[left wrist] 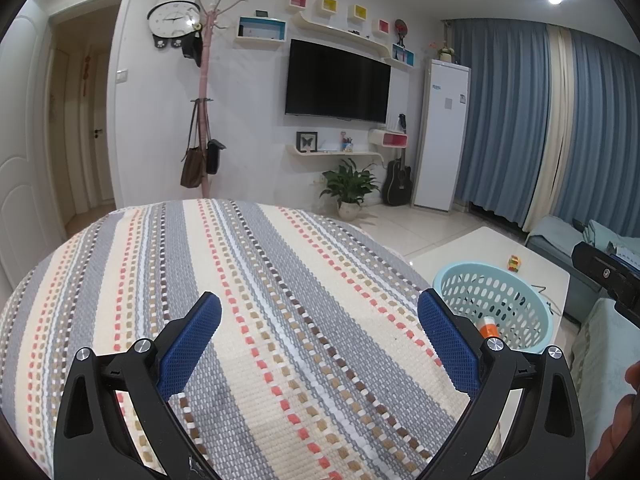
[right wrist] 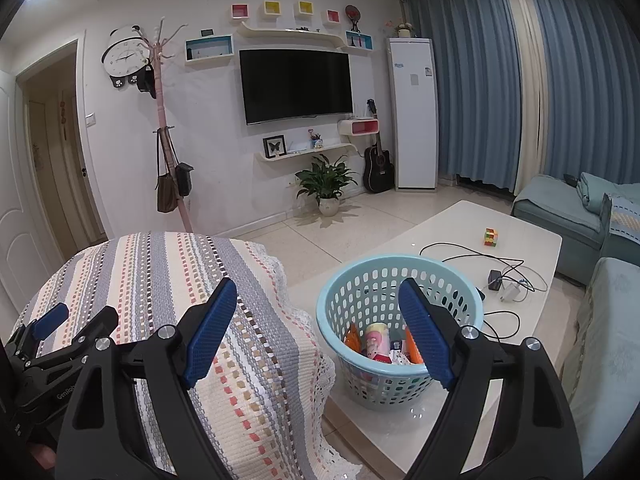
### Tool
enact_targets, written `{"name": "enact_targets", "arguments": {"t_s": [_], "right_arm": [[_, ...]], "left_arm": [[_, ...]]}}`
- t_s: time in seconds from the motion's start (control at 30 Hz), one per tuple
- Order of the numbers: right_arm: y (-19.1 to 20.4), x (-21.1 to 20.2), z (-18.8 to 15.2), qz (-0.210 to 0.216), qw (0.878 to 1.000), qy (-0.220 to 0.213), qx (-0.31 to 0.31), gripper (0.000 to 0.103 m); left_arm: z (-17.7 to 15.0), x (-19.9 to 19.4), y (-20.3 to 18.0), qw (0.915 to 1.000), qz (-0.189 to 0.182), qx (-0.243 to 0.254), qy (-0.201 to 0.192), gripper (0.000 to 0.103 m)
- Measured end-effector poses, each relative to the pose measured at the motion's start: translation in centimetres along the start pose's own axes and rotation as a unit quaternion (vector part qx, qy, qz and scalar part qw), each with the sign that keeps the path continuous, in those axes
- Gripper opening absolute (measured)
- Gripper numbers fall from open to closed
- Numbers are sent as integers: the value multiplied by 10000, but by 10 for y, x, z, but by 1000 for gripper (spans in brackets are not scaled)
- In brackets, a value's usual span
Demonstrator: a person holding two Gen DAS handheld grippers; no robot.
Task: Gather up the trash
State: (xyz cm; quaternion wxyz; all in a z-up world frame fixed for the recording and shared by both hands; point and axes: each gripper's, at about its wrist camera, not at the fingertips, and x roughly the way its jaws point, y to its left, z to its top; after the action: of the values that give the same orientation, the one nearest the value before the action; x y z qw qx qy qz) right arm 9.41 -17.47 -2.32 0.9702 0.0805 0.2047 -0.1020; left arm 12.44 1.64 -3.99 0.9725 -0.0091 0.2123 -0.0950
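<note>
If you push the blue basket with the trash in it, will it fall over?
Probably not easily. The basket stands upright on the smooth white table, so it would likely slide. Its walls are thin plastic full of holes, so it looks light. A push high on the rim might tip it.

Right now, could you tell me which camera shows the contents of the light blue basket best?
The right wrist view: the basket sits between the open fingers, with packets and a pink can visible inside. In the left wrist view the right finger hides much of it, showing only one orange-and-white item.
</note>
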Motion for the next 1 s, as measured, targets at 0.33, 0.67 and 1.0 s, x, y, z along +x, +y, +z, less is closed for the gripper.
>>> {"name": "enact_targets", "arguments": {"t_s": [0.33,0.67,1.0], "right_arm": [[0,2,-2,31,10000,70,22,79],[0,4,-2,30,10000,76,28,79],[0,3,-2,46,10000,79,40,79]], "left_arm": [[-2,1,1,10000,-12,21,-3,96],[-2,0,1,10000,-10,18,-4,96],[-2,0,1,10000,30,21,11,96]]}}
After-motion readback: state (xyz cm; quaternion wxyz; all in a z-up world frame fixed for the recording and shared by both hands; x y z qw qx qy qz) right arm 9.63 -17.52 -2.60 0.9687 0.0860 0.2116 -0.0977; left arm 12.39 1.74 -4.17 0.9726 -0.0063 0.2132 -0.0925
